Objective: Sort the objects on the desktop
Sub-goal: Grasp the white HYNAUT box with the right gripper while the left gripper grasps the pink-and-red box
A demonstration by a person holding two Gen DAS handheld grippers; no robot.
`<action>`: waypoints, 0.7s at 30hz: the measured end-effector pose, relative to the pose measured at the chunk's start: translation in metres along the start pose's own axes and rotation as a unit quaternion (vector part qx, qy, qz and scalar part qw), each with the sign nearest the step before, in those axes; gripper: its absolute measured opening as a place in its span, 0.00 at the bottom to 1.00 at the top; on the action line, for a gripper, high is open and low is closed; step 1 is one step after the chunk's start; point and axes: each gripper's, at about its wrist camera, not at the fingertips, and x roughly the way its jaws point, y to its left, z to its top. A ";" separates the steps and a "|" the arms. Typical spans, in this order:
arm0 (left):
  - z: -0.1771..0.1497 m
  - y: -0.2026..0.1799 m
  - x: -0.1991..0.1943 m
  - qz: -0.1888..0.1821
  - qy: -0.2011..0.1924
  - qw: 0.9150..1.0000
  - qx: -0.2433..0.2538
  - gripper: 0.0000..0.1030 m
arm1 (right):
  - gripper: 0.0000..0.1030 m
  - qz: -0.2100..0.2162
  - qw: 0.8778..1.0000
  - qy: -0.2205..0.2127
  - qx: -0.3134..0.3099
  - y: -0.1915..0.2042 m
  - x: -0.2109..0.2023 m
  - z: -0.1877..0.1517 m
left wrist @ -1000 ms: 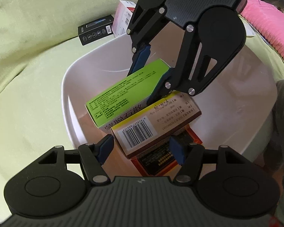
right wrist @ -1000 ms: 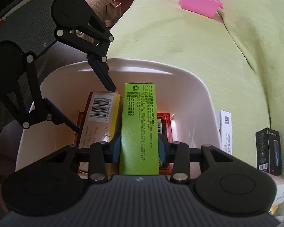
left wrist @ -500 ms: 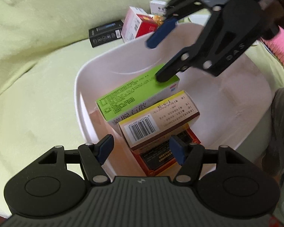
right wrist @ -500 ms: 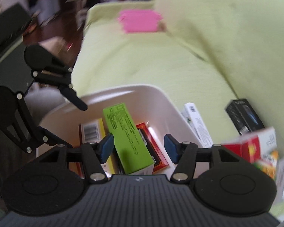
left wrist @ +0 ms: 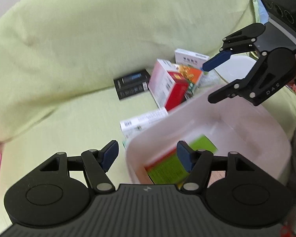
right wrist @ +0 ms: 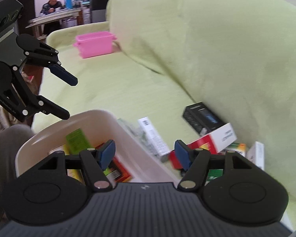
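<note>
Above the white tub (left wrist: 217,116), both tongs hang empty, jaws spread wide.

Left gripper (left wrist: 148,156) straddles the tub's smooth rounded rim; right gripper (right wrist: 145,154) hovers over its far edge. Inside lies the glossy green carton (left wrist: 167,167) on a red box (right wrist: 118,172). Toward one o'clock in the right view, loose cartons rest on nubby lime sofa fabric (right wrist: 128,90): a red-and-white box (right wrist: 213,141), a matte black box (right wrist: 202,117), a slim white box (right wrist: 153,136).

A light green sofa (right wrist: 128,90) carries everything. On its seat stand a white tub (right wrist: 128,138), a pink basket (right wrist: 94,43), a black box (right wrist: 202,116), a red-and-white box (right wrist: 213,140) and a narrow white box (right wrist: 154,136).
</note>
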 end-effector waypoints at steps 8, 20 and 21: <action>0.037 0.036 0.054 0.004 0.004 1.000 0.025 0.66 | 0.61 -0.049 0.999 0.019 -0.010 -0.040 0.045 0.032; 0.055 0.076 0.138 -0.018 0.015 0.999 0.024 0.66 | 0.67 -0.088 0.988 0.041 0.116 -0.114 0.107 0.031; 0.055 0.076 0.144 -0.019 0.017 0.999 0.027 0.66 | 0.67 -0.089 0.989 0.043 0.111 -0.115 0.111 0.031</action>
